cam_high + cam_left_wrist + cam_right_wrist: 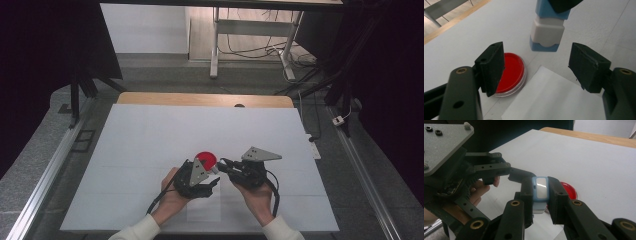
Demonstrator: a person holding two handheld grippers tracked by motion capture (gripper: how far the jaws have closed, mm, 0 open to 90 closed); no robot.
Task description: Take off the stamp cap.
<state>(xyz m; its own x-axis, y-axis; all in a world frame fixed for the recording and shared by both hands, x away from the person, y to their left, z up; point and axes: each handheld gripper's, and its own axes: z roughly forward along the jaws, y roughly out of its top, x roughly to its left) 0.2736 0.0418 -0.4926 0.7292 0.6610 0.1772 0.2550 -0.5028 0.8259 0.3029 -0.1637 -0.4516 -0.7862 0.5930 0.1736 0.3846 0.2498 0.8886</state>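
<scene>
A small blue and white block-shaped stamp (pixel 540 190) is clamped between the jaws of my right gripper (pixel 541 195), held just above the table. In the left gripper view the same stamp (pixel 547 33) hangs ahead of my open left gripper (pixel 537 66), whose jaws stand wide apart with nothing between them. A round red pad in a clear dish (pixel 510 73) lies on the table by the left jaw, and the red pad (pixel 205 159) sits just beyond both grippers in the high view. A white sheet of paper (pixel 554 100) lies under the left gripper (pixel 210 176). The right gripper (pixel 223 166) points left.
A large white mat (pixel 150 145) covers the table, with a wooden edge (pixel 200 98) at the far side. Metal rails (pixel 45 175) run along both sides. A desk frame with cables (pixel 250 45) stands beyond the table.
</scene>
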